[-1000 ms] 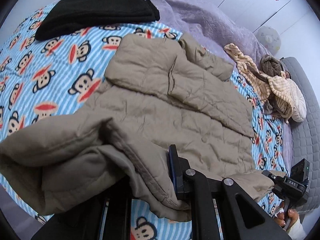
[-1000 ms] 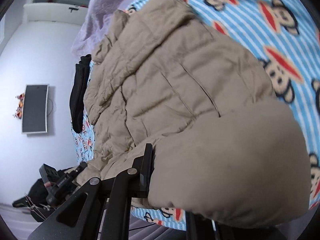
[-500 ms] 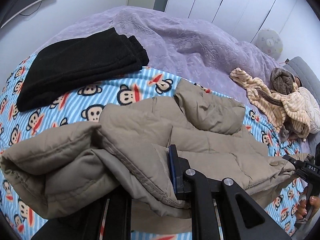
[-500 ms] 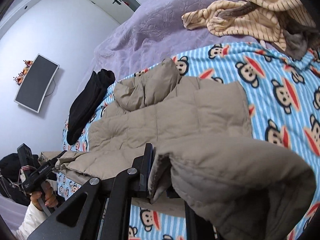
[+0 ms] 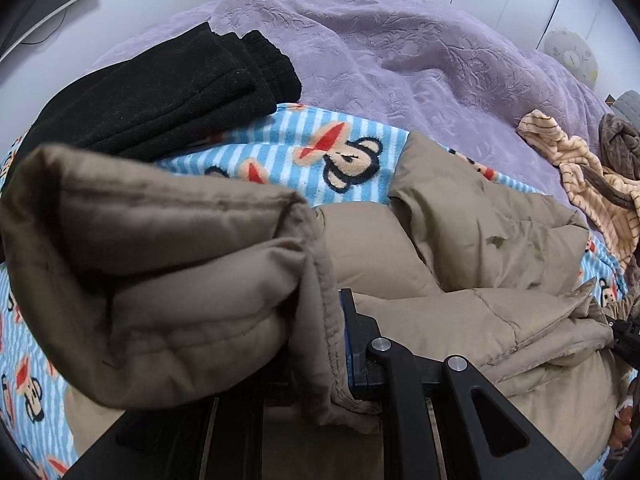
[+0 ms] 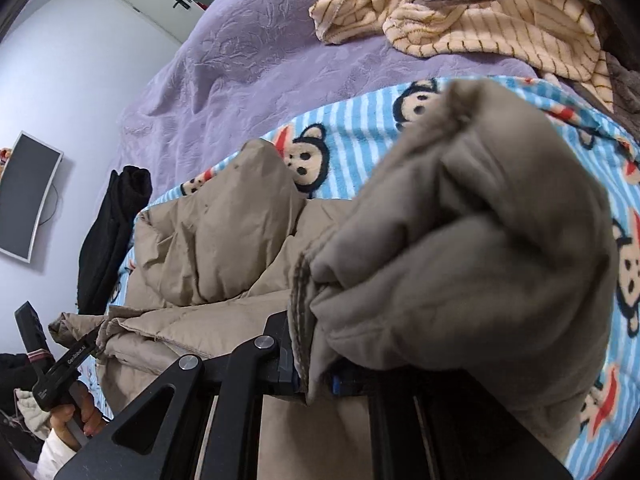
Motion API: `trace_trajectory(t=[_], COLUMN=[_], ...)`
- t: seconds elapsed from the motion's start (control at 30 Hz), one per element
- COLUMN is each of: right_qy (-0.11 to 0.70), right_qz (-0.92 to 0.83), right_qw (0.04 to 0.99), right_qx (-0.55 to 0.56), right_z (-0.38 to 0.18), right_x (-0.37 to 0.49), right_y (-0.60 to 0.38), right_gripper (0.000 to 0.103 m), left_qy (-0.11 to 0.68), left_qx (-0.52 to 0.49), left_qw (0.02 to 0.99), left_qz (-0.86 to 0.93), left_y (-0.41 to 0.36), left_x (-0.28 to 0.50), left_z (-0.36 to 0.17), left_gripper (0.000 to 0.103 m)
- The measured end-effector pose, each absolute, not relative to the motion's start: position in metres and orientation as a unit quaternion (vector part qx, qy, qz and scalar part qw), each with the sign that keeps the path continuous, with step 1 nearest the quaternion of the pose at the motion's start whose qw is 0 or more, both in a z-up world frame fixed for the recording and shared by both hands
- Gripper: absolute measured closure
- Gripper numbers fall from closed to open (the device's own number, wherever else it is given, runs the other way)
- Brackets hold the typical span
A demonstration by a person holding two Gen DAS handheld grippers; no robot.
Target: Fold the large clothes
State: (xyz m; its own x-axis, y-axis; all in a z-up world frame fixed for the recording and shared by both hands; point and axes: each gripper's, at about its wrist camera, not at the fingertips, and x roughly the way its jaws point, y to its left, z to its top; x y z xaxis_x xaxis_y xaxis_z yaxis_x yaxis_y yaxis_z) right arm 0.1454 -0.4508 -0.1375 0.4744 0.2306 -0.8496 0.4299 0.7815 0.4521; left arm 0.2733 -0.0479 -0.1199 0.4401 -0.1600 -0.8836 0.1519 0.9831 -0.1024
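Two grippers pinch one puffy tan jacket over the bed.

The left gripper (image 5: 320, 344) and the right gripper (image 6: 308, 364) each squeeze the edge of the tan jacket (image 5: 460, 248), jaws nearly together. The jacket lies bunched on the blue monkey blanket (image 5: 320, 152). Black folded clothes (image 5: 160, 100) sit near; a purple cover (image 5: 420, 60) and a striped cloth (image 6: 460, 20) lie beyond.
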Motion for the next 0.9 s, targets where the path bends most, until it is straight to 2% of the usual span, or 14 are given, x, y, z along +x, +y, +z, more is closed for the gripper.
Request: trace_trajectory(t=[0.2,0.27,0.37,0.4,0.43,0.47,0.5,0.63,0.67,0.7,0.73,0.77,0.9], right_qy=[0.502,0.504,0.509,0.508,0.504,0.497,0.488,0.461,0.459,0.461,0.467,0.477,0.514], right_qz=[-0.064,-0.061,-0.058,-0.053,-0.049,-0.047,-0.046,-0.049,-0.048,-0.043,-0.032,-0.017,0.030], right_qw=[0.782,0.773,0.763,0.765,0.771,0.779,0.788,0.812,0.813,0.815,0.816,0.816,0.811], right_qx=[0.364,0.381,0.394,0.392,0.387,0.379,0.373,0.355,0.354,0.349,0.340,0.326,0.277], right_z=[-0.167,-0.167,-0.157,-0.151,-0.143,-0.134,-0.125,-0.094,-0.091,-0.089,-0.090,-0.092,-0.111], right_x=[0.154,0.154,0.152,0.150,0.146,0.142,0.137,0.118,0.114,0.113,0.115,0.119,0.140], right_y=[-0.458,-0.462,-0.468,-0.468,-0.467,-0.466,-0.464,-0.457,-0.454,-0.449,-0.442,-0.432,-0.389], right_gripper=[0.093,0.091,0.086,0.072,0.060,0.033,0.019,0.019,0.021,0.033,0.043,0.058,0.068], left_qy=[0.526,0.517,0.499,0.490,0.477,0.460,0.448,0.452,0.460,0.468,0.481,0.491,0.497], left_qx=[-0.015,-0.022,-0.031,-0.032,-0.027,-0.021,-0.016,-0.019,-0.020,-0.018,-0.010,-0.004,0.034], left_qw=[0.844,0.848,0.855,0.859,0.867,0.878,0.885,0.881,0.875,0.868,0.858,0.851,0.846], left_qz=[-0.102,-0.115,-0.141,-0.146,-0.140,-0.132,-0.130,-0.137,-0.149,-0.165,-0.179,-0.187,-0.190], left_y=[-0.044,-0.037,-0.028,-0.025,-0.021,-0.019,-0.016,-0.017,-0.021,-0.028,-0.039,-0.050,-0.094], left_x=[0.278,0.273,0.260,0.254,0.247,0.242,0.236,0.231,0.232,0.232,0.233,0.233,0.232], left_z=[-0.122,-0.110,-0.090,-0.082,-0.074,-0.066,-0.058,-0.050,-0.052,-0.057,-0.066,-0.074,-0.109], left_gripper=[0.085,0.082,0.057,0.033,0.016,0.014,0.014,0.014,0.017,0.034,0.046,0.048,0.048])
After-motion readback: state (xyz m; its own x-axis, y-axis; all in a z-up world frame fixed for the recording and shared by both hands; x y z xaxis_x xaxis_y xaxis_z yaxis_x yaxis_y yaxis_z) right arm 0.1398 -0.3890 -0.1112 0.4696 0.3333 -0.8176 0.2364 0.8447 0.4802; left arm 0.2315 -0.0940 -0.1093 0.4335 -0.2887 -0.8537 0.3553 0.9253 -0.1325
